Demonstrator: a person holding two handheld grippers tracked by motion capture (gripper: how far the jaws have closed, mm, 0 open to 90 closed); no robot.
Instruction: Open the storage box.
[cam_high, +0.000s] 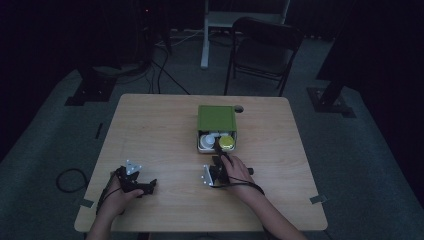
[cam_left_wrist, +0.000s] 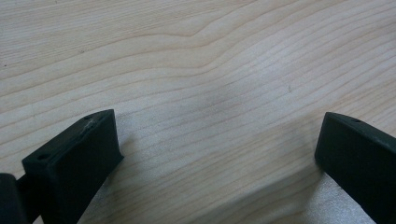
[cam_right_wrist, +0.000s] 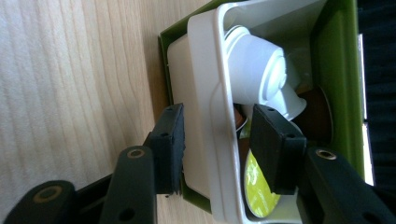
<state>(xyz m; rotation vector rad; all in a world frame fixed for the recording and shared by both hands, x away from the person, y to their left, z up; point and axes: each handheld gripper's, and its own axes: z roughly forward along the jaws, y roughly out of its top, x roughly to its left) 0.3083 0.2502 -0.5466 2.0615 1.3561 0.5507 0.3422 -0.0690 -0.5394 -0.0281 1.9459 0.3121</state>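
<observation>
The white tray (cam_right_wrist: 205, 93) sits inside the green box (cam_high: 216, 118), which lies a little past the middle of the wooden table (cam_high: 165, 130), toward 12 o'clock from my hands. In the high view the box's green lid covers its far part, and the near end is open, showing the tray's contents. My right gripper (cam_right_wrist: 217, 144) has its jaws set on either side of the tray's near wall: one jaw is outside, between the white wall and the green rim, and the other is inside the tray. The jaws look closed onto that wall, pinching it.

Inside the tray, white plastic capsules (cam_right_wrist: 261, 70) lie stacked on their sides. Just beside my inner jaw is a cup with a yellow-green foil lid (cam_right_wrist: 259, 186); in the high view it shows as a yellow disc at the box's near right corner, around 4 o'clock from the white pieces. Something brown lies behind it, too hidden to name.

My right hand (cam_high: 235, 172) is at 6 o'clock of the box, just short of it.

My left gripper (cam_left_wrist: 217, 154) rests well apart, at about 8 o'clock from the box near the table's front left. Its jaws are spread wide with bare wood between them.

Beyond the table, at 12 o'clock, stands a dark folding chair (cam_high: 262, 50).
</observation>
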